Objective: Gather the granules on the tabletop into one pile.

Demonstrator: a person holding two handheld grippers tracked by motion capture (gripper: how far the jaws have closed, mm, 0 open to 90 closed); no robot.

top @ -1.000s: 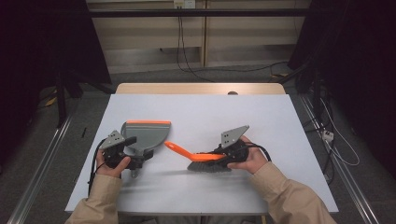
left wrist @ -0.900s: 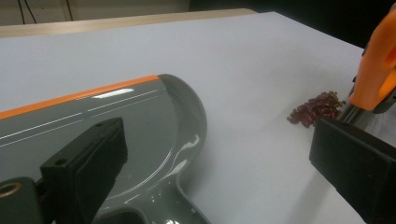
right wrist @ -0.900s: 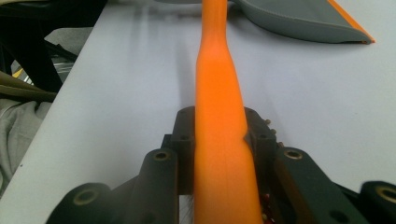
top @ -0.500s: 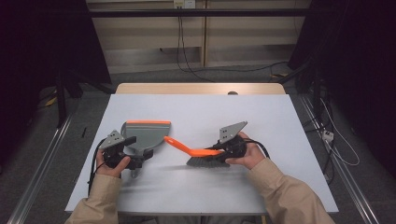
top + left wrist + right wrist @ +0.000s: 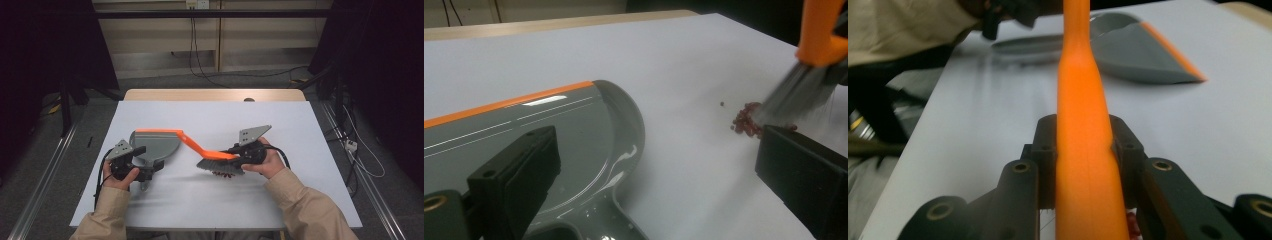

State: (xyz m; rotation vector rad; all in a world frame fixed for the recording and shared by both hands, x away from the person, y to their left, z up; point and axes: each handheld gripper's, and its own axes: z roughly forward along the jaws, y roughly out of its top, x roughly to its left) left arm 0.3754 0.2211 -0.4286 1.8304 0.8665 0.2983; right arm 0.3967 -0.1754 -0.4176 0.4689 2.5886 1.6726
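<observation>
Grey floor (image 5: pixel 380 150), trailing wall cables (image 5: pixel 192 47)

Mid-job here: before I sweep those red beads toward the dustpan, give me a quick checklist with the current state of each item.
1. Right gripper shut on the brush handle: ok, the jaws clamp both sides of the orange handle.
2. Bristles at the red beads: ok, they meet the pile's edge.
3. Left gripper holding the dustpan: cannot tell; the left gripper view shows its jaws apart either side of the handle.
4. Dustpan flat on the table: ok.
5. Dustpan's orange lip facing the beads: not ok, it faces away from them.
6. Beads gathered: mostly ok, one stray lies apart.
</observation>
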